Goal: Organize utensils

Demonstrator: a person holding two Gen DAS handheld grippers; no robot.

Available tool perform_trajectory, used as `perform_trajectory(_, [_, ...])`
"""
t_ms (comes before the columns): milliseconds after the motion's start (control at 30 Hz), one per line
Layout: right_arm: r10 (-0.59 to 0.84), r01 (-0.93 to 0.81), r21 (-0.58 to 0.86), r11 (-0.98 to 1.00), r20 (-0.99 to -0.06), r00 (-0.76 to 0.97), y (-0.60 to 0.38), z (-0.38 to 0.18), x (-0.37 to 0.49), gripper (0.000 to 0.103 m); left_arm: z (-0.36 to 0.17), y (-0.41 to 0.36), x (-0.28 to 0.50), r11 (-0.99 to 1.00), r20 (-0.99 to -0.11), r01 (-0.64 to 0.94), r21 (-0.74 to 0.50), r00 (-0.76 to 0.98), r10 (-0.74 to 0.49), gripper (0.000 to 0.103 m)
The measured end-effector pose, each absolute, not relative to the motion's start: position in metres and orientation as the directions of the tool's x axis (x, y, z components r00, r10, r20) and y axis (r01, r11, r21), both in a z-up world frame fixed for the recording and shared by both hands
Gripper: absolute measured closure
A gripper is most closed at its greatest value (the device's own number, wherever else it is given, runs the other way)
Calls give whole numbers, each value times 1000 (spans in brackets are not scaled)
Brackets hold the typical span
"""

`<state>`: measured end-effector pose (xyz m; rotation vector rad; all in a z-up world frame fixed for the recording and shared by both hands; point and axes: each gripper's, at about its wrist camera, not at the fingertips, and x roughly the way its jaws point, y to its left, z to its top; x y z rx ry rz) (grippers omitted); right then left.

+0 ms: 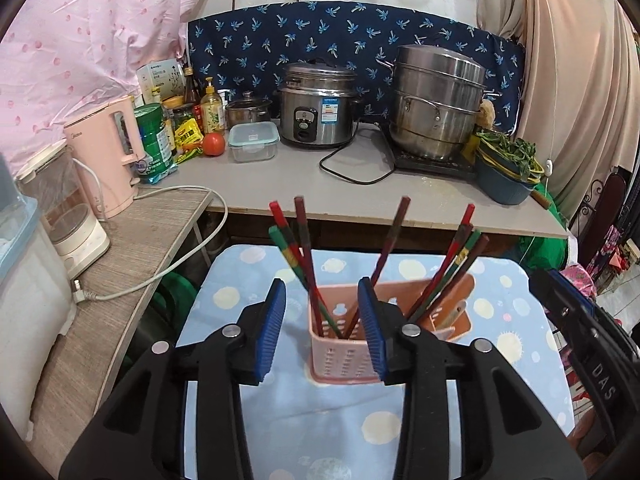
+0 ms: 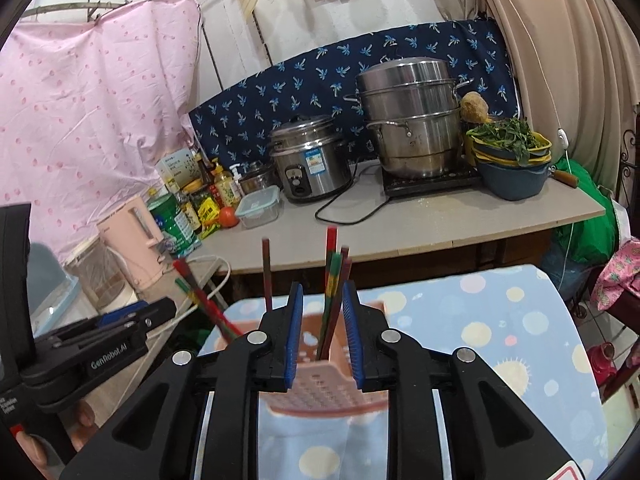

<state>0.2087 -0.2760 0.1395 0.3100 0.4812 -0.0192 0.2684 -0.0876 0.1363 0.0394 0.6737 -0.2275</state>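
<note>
A pink perforated utensil holder (image 1: 344,356) stands on a table with a light blue dotted cloth (image 1: 288,420). Several red, green and dark chopsticks lean in it: a left group (image 1: 298,248), a single one (image 1: 394,236) and a right group (image 1: 460,256). My left gripper (image 1: 322,292) is open just in front of the holder, and its blue pads touch nothing. In the right wrist view the holder (image 2: 320,388) sits close under my right gripper (image 2: 323,291). That gripper is open, with a bundle of chopsticks (image 2: 331,268) standing in the gap, free of both pads.
Behind the table runs a grey counter (image 1: 400,204) with a rice cooker (image 1: 316,108), a stacked steel steamer (image 1: 436,100), a clear lidded box (image 1: 253,142), a tomato (image 1: 213,144) and a blue basin of greens (image 1: 506,164). A pink kettle (image 1: 108,152) and cord sit on the left shelf.
</note>
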Motion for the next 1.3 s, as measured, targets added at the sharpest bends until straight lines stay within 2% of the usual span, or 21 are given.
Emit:
perform_trajectory(133, [61,86,275,958,-485,872,-266,130,190,81,131,-86,251,976,-629,215,-11,757,-174,66])
perform_trajectory(267, [46,85,236,968,-501,864,-255,125,171,75,126,-83,233,977,-629,211,-2,759,-166,55])
perform_trajectory(733, [16,96,169,981,-562,827,-237,103,127,72,104,-72,194,983,-653,183,21,747,-125,53])
perform_trajectory(867, [8,101,154,983,-581,814,-233,93,118,67,97,-69,185,985,-653,171,35,750,-107,42])
perform_trajectory(1100, [-22,111,112,987,-597,802,-227,83,105,59,85,-69,171,984,-662,167,57,744,-88,36])
perform_trajectory(1167, [-16,112,120,986,-606,795,-227,79,102,54,82,-68,167,985,-665,165,59,742,-85,32])
perform_trajectory(1300, [-16,116,122,986,-621,784,-227,72,97,52,75,-67,158,984,-668,166,71,740,-77,27])
